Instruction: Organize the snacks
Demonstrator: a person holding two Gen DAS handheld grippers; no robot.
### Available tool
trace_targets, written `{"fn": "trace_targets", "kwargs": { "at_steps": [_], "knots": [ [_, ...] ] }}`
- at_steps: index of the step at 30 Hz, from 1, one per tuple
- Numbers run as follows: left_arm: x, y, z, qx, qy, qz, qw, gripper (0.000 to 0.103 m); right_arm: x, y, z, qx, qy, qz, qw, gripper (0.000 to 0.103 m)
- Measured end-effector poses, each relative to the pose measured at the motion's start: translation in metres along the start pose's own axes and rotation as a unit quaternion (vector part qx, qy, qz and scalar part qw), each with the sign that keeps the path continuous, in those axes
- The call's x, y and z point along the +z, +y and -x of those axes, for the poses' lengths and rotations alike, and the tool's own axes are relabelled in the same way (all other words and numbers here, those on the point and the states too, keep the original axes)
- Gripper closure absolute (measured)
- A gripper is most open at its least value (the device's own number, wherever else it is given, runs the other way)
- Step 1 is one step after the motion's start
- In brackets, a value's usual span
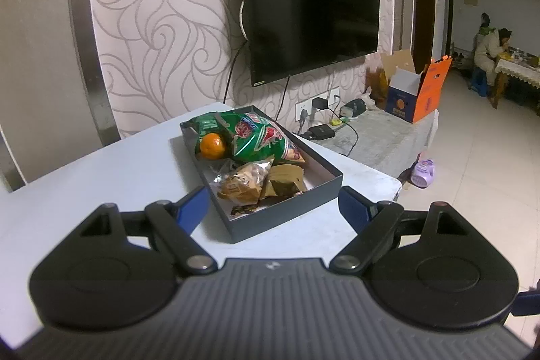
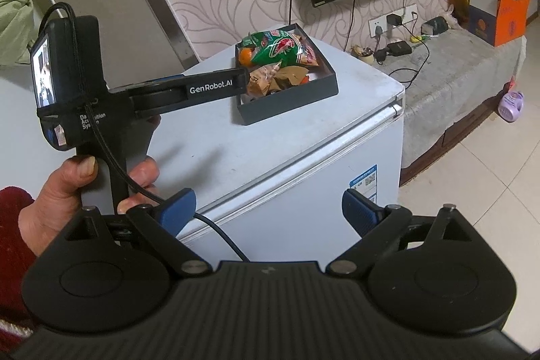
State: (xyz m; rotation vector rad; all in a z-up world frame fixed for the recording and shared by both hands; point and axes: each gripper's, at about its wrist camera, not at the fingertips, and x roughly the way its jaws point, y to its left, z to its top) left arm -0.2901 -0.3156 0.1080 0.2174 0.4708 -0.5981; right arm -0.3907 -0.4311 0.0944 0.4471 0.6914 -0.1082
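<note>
Fingers [image 1: 192, 208] of the left gripper [image 1: 271, 208] spread wide, empty, before the dark rectangular snack tray [image 1: 287, 215]. Only the right wrist view shows the right gripper [image 2: 270, 208], also wide and empty, and the person's hand [image 2: 67, 191] gripping the left handle.

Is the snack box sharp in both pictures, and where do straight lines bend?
Left wrist view: the snack box is sharp and evenly lit; the television edges bow from fisheye distortion. Right wrist view: the box is sharp but smaller; the freezer edge curves, and the left tool throws a soft shadow on its top.
</note>
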Motion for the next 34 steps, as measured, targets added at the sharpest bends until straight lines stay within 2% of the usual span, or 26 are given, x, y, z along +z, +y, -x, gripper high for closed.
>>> {"fn": "trace_targets", "kwargs": {
  "at_steps": [20, 26, 32, 34],
  "knots": [
    [0.000, 0.001, -0.007, -0.002, 0.006, 0.002, 1.0000, 0.018, 0.008, -0.005, -0.013, 0.005, 0.016, 0.004, 1.000, 0.007],
    [-0.001, -0.002, -0.007, 0.012, -0.008, -0.005, 0.9999, 0.019, 0.011, -0.006, -0.018, 0.006, 0.021, 0.006, 1.000, 0.007],
    [0.001, -0.006, -0.011, -0.010, 0.002, -0.005, 0.9999, 0.019, 0.012, -0.007, -0.020, 0.007, 0.021, 0.005, 1.000, 0.007],
    [0.004, -0.007, -0.012, -0.008, 0.008, -0.004, 0.9999, 0.019, 0.013, -0.007, -0.020, 0.007, 0.022, 0.005, 1.000, 0.007]
  ]
}}
